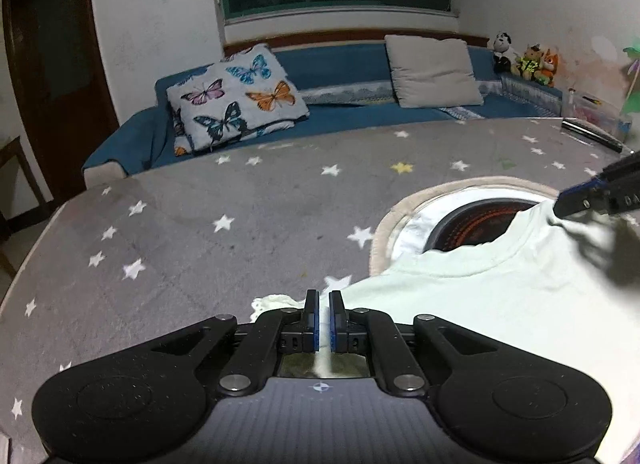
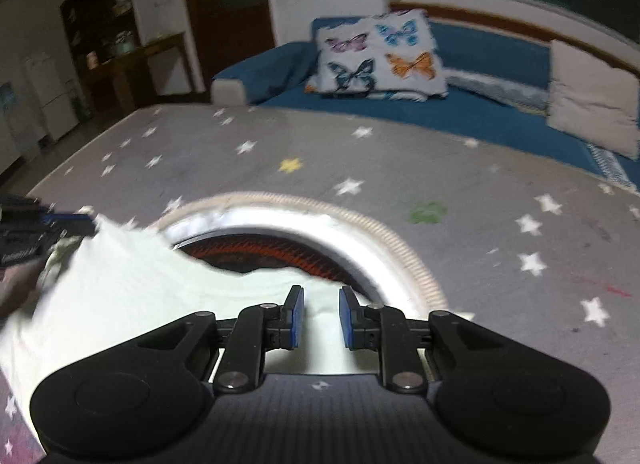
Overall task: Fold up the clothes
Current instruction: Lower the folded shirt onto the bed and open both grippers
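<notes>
A white T-shirt [image 1: 480, 296] lies on the grey star-print tablecloth [image 1: 200, 224], its collar toward a round opening [image 1: 476, 224] with a red-orange coil inside. My left gripper [image 1: 324, 298] is shut on the shirt's near edge, and a thin strip of white cloth shows between its pads. In the left wrist view my right gripper [image 1: 560, 206] meets the far shoulder, which rises to its tips. In the right wrist view the right gripper [image 2: 320, 296] has its jaws a little apart with white shirt cloth [image 2: 120, 284] filling the gap. The left gripper [image 2: 92, 220] holds up the other corner there.
A beige braided rim [image 2: 400, 244] rings the opening. Behind the table is a blue sofa [image 1: 340, 112] with a butterfly cushion [image 1: 236, 96] and a grey cushion [image 1: 432, 72]. A dark flat object [image 1: 592, 132] lies at the table's far right. Cream lace [image 1: 272, 302] shows beside the left fingers.
</notes>
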